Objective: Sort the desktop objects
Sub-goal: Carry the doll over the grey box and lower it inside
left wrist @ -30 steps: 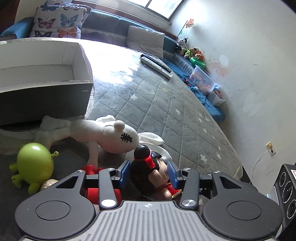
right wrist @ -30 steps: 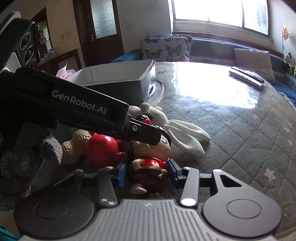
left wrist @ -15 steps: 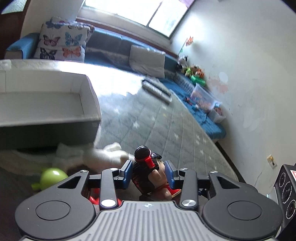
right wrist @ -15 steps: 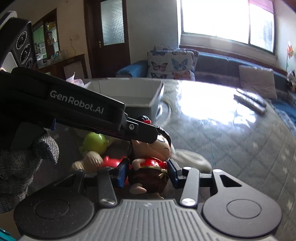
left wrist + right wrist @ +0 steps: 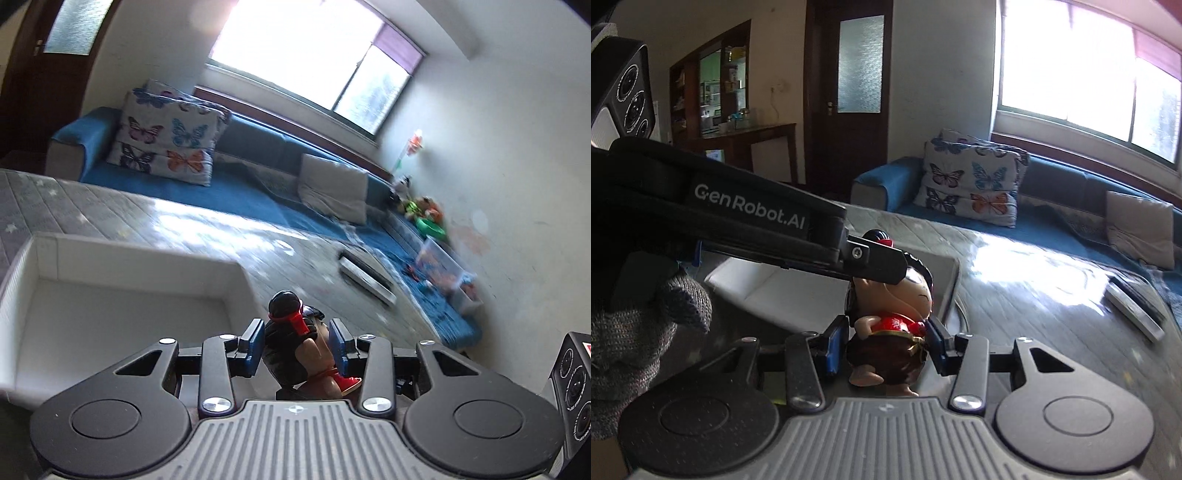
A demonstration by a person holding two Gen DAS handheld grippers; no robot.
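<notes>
Both the left tool and right tool clamp the figurine; left body reads "GenRobot.AI".

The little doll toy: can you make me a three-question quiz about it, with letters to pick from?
1. Where is the doll?
A. Between both hand-held grippers
B. Inside the box
C. On the sofa

2. What colour is the doll's top?
A. Green
B. Red
C. Yellow

3. What is in the white box, as far as it shows?
A. Nothing
B. A remote
C. A pillow

Answers:
1 A: the right hand-held gripper clamps its body, and the left hand-held gripper its head.
2 B: the right wrist view shows a red top above brown trousers.
3 A: the left wrist view shows only bare white floor and walls.
</notes>
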